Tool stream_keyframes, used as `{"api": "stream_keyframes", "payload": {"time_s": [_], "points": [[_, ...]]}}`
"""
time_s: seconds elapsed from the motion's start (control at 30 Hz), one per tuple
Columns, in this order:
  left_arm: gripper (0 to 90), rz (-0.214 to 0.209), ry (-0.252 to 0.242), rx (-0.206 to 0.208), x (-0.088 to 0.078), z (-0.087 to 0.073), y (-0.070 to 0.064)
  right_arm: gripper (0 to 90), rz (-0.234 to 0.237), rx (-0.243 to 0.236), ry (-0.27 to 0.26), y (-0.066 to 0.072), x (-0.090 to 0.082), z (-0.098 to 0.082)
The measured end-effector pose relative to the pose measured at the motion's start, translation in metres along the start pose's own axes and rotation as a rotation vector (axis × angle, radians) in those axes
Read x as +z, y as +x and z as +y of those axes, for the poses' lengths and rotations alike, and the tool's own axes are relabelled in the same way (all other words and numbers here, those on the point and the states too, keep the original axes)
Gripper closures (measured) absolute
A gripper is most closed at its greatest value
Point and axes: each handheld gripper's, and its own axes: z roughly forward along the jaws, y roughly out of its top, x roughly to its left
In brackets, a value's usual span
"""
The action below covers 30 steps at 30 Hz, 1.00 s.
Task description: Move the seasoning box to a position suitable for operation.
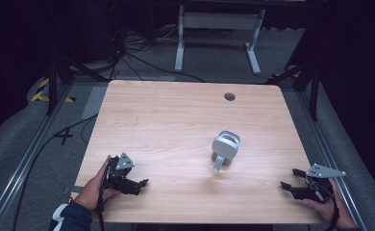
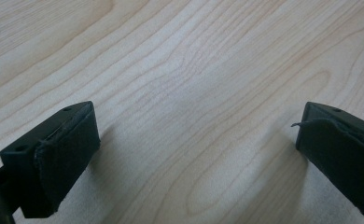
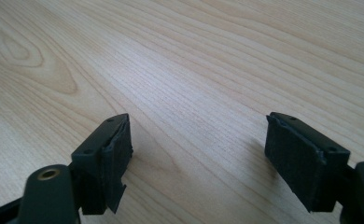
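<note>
From above, a grey-white handled object [image 1: 225, 147] lay right of centre on the table [image 1: 176, 115], well apart from both grippers, left [image 1: 136, 185] and right [image 1: 289, 179], whose own views showed jaws wide over bare wood.

The right hand-held gripper [image 3: 196, 158] looks along its two black jaws, which stand wide apart with nothing between them. Their padded inner faces look worn at the edges. Beneath and beyond them lies the pale wood-grain bench [image 3: 194, 60], a knot swirl toward one side.
</note>
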Motion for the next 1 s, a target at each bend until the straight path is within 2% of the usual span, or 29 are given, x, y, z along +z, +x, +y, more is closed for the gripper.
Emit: {"api": "stream_keyframes", "payload": {"time_s": [0.23,0.47,0.53,0.67,0.77,0.83,0.93,1.0], "points": [[0.0,0.007,-0.003,0.003,0.0,0.0,0.0,23.1,0.0,0.0,0.0,0.0,0.0,0.0],[0.1,-0.021,-0.002,0.028,0.001,0.001,0.003,23.5,-0.002,0.002,0.003,0.0,0.0,0.0],[0.0,-0.028,-0.005,0.039,0.002,0.001,0.004,26.3,0.001,-0.004,0.011,0.001,-0.001,0.001],[0.0,-0.031,0.001,0.041,0.001,0.002,0.005,41.5,0.01,0.001,0.017,0.002,-0.004,0.003],[0.1,-0.032,0.001,0.043,0.001,0.002,0.005,54.3,0.019,-0.02,0.011,0.008,-0.005,0.007],[0.2,-0.033,0.001,0.046,0.001,0.002,0.005,66.6,0.027,-0.03,-0.013,0.013,-0.007,0.013],[0.4,-0.036,-0.001,0.041,0.001,0.002,0.006,79.2,0.06,-0.026,-0.069,0.019,-0.011,0.022],[0.4,-0.035,0.0,0.042,0.001,0.002,0.006,85.2,0.079,-0.033,-0.085,0.023,-0.012,0.027]]}}
